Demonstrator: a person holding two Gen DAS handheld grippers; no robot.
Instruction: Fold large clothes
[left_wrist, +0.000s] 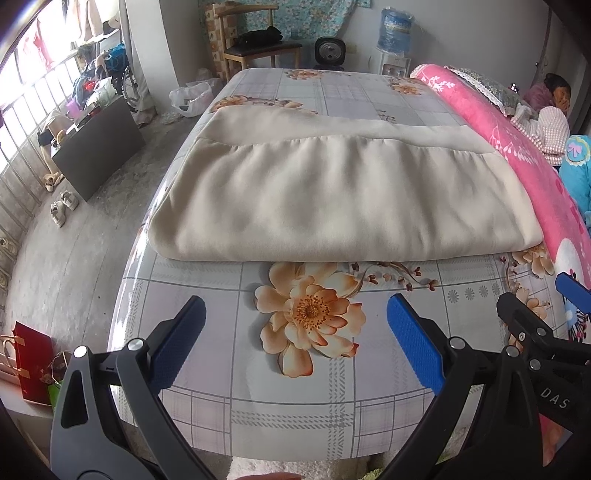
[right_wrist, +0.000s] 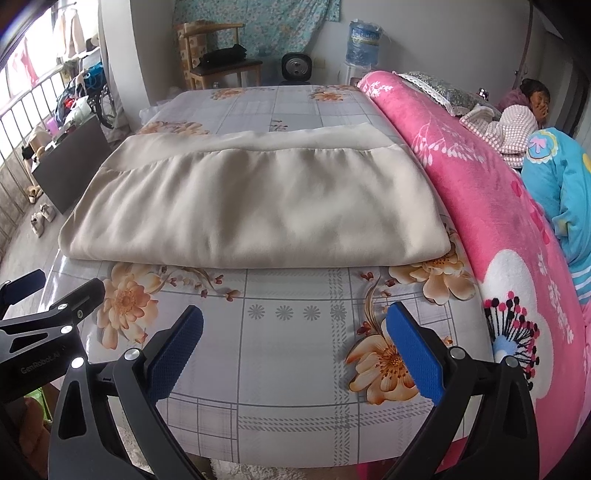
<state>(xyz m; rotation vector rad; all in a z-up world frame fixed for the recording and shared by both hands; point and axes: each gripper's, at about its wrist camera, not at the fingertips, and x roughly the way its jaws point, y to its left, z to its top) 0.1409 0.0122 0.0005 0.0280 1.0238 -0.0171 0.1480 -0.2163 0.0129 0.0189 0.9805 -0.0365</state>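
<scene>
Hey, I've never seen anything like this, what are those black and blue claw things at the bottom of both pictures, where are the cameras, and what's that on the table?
The claws are two hand-held grippers, one in each of a person's hands. Each carries a wide-angle camera looking forward along its two blue-padded fingers, which is why the room looks bulged. One picture comes from the left gripper, the other from the right gripper. Each camera also catches the other gripper at its edge.

Both grippers are open and hold nothing. They hover over the near end of a table covered with a flowered cloth.

Further along the table lies a beige garment, already folded into a flat rectangle. A pink blanket lies along the right side. Behind are a wooden chair and a water bottle.
</scene>
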